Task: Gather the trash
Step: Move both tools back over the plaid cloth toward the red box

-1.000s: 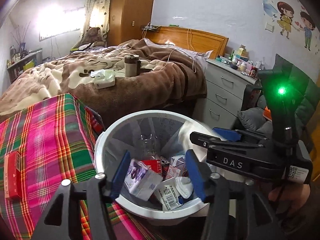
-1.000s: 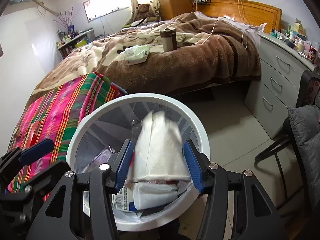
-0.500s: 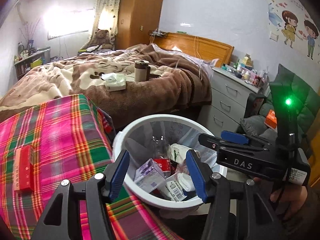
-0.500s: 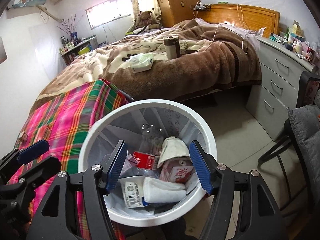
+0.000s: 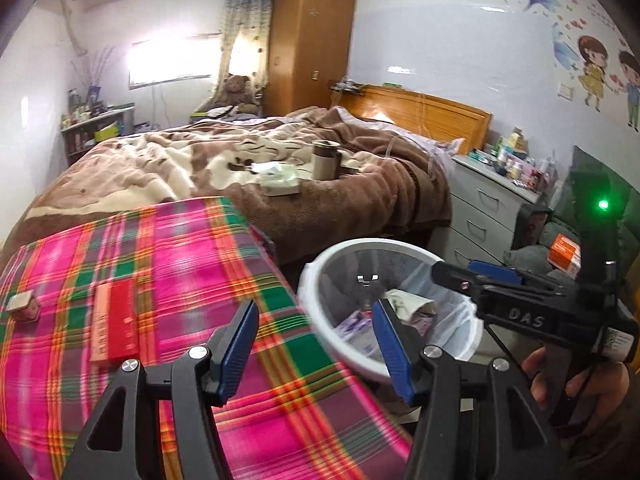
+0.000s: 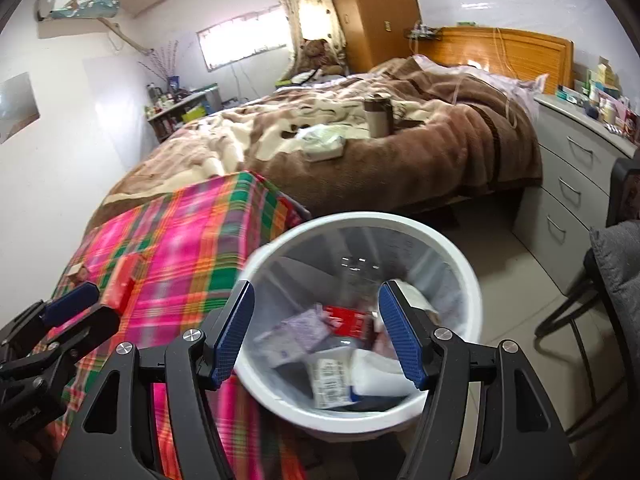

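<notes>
In the right wrist view the right gripper [image 6: 316,330] holds its blue pads apart with nothing pinched between them; it hangs over the white trash bin [image 6: 460,268] at lower centre of the frame; inside the bin lie a red-labelled packet [image 6: 346,316], a purple-printed carton [image 6: 298,330] and a white barcoded wrapper [image 6: 332,376], all somewhat blurred. In the left wrist view the left gripper [image 5: 314,344] also stands parted and empty, over the edge of the plaid cloth [image 5: 180,264], the bin just to its right; on the cloth, at centre left, a flat red box [image 5: 114,322] lies, and a small carton [image 5: 24,306] sits at the far left edge. Beyond, in the upper middle, a brown-blanketed bed [image 5: 360,200] carries a tumbler [image 5: 324,160] and a tissue pack [image 5: 280,180]; a grey drawer unit [image 5: 480,208] stands at right.
</notes>
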`<state>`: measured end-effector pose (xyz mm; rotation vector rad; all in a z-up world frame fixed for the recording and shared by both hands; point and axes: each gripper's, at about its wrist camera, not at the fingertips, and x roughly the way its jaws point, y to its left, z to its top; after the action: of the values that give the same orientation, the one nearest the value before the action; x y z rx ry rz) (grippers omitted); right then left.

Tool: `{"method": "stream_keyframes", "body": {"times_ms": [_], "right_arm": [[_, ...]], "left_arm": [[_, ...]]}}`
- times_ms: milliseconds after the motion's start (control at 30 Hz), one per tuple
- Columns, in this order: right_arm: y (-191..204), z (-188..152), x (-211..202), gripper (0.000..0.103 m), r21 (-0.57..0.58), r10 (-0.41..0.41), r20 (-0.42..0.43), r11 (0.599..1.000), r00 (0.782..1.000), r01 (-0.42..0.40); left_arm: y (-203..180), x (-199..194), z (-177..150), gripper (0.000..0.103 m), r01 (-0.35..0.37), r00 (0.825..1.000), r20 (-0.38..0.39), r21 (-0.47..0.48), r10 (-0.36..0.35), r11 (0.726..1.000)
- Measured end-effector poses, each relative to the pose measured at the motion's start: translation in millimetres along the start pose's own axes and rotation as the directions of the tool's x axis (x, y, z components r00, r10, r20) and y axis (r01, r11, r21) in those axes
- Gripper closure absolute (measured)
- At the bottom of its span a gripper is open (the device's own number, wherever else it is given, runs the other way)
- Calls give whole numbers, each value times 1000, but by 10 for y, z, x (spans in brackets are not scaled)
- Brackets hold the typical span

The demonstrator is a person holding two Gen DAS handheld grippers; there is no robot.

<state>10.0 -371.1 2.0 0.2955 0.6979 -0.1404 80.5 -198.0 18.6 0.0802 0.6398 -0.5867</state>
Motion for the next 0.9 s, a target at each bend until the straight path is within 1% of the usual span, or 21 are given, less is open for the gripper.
{"method": "stream_keyframes", "body": {"times_ms": [133,233,333,433,467,533,600,767,900], "right_arm": [[238,-7,-11,37,-17,31,22,999,999,-31],[425,-22,35,37,-35,54,19,998,998,-53],[600,-25,95,37,-46,78,12,996,997,-77],[769,-23,146,36,-59,100,7,993,995,-100],[818,-27,158,36,-61,105,5,993,994,-104],[935,-31,213,34,-69,115,-5,991,993,-115],[1053,-43,258,31,-79,126,-11,989,992,-127],[1329,-68,408,30,-93,171,-43,980,984,-174],[1571,-89,520,30,-129,179,-69,974,981,-186]], "left_arm": [[253,-142,-25,44,-35,999,18,-20,35,999],[474,-241,-38,44,-69,997,28,-43,70,997],[689,-325,-56,44,-130,990,41,-45,132,990],[929,-380,-77,44,-126,991,37,-78,129,989],[993,-391,-89,42,-127,991,36,-89,131,988],[1221,-426,-115,41,-168,984,33,-114,172,979],[1414,-455,-128,41,-189,980,31,-139,195,972],[1884,-544,-167,41,-245,967,29,-190,255,951],[2223,-602,-222,40,-286,955,19,-229,298,931]]}}
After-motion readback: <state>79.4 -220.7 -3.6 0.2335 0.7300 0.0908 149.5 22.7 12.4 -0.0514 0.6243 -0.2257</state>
